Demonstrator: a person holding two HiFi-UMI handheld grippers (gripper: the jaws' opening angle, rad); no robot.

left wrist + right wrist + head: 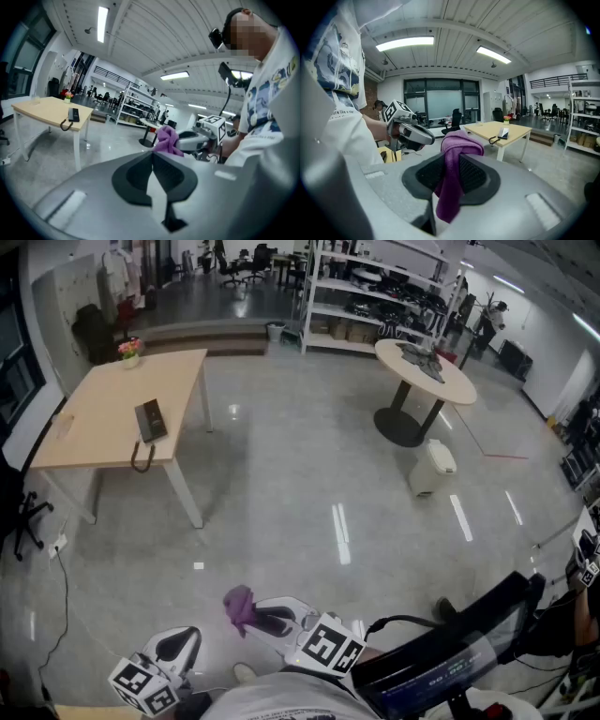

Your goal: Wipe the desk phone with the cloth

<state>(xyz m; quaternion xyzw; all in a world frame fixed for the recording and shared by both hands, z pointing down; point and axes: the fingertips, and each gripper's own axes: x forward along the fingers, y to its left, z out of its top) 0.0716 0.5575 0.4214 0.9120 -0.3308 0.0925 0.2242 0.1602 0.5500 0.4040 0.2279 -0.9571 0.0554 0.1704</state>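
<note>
A black desk phone lies on a light wooden table far off at the upper left, its cord hanging over the front edge; it also shows as the phone and the phone in the two gripper views. A purple cloth is pinched in my right gripper, low in the head view; the cloth drapes between its pads. My left gripper is shut with nothing in it; the same gripper has its pads together. Both grippers are held close to the person, well away from the table.
A small flower pot stands at the table's far corner. A round white table and a white bin stand to the right. Shelving lines the back. Glossy grey floor lies between me and the tables.
</note>
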